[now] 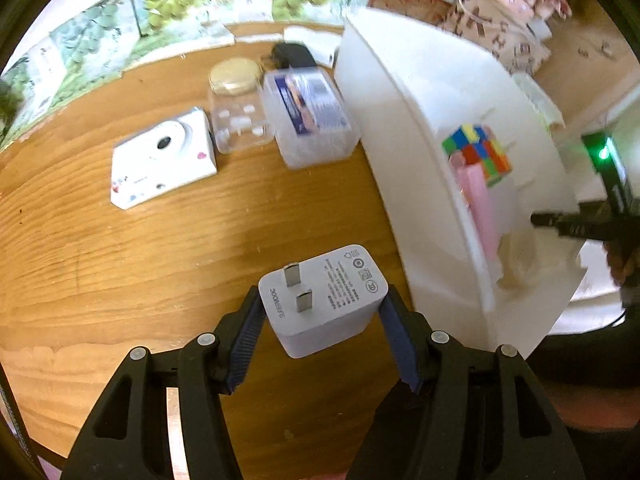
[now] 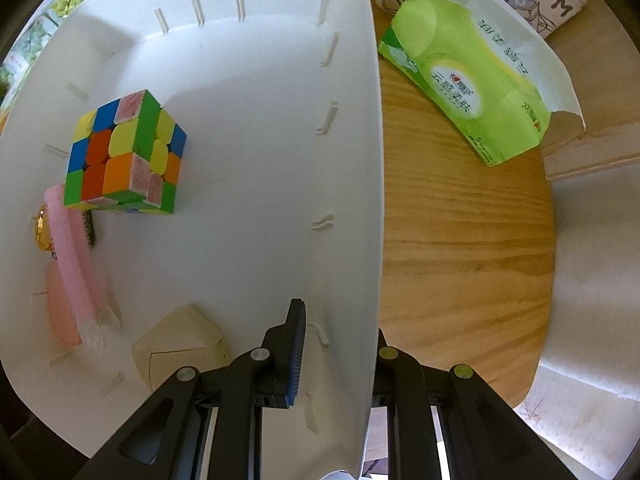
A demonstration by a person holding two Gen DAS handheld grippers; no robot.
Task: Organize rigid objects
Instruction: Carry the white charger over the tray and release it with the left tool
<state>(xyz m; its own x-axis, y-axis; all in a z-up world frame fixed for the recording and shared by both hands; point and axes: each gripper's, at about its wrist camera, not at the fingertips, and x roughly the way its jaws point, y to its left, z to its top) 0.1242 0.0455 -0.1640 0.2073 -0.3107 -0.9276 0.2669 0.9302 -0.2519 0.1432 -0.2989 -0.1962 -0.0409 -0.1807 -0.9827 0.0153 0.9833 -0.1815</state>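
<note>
A white charger [image 1: 324, 300] is being gripped between the half-open pads of the left gripper [image 1: 322, 322], prongs facing up. The white bin [image 1: 420, 120] is lying just ahead and to its right, its near wall being pinched by the narrowly closed right gripper [image 2: 340, 344]. Inside, a puzzle cube [image 2: 126, 154], pink comb [image 2: 74, 264] and cream block [image 2: 180, 344] are being kept.

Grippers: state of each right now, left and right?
Left gripper: shut on the white plug adapter, prongs facing the camera.
Right gripper: shut on the white bin's wall, one finger inside, one outside.
</note>
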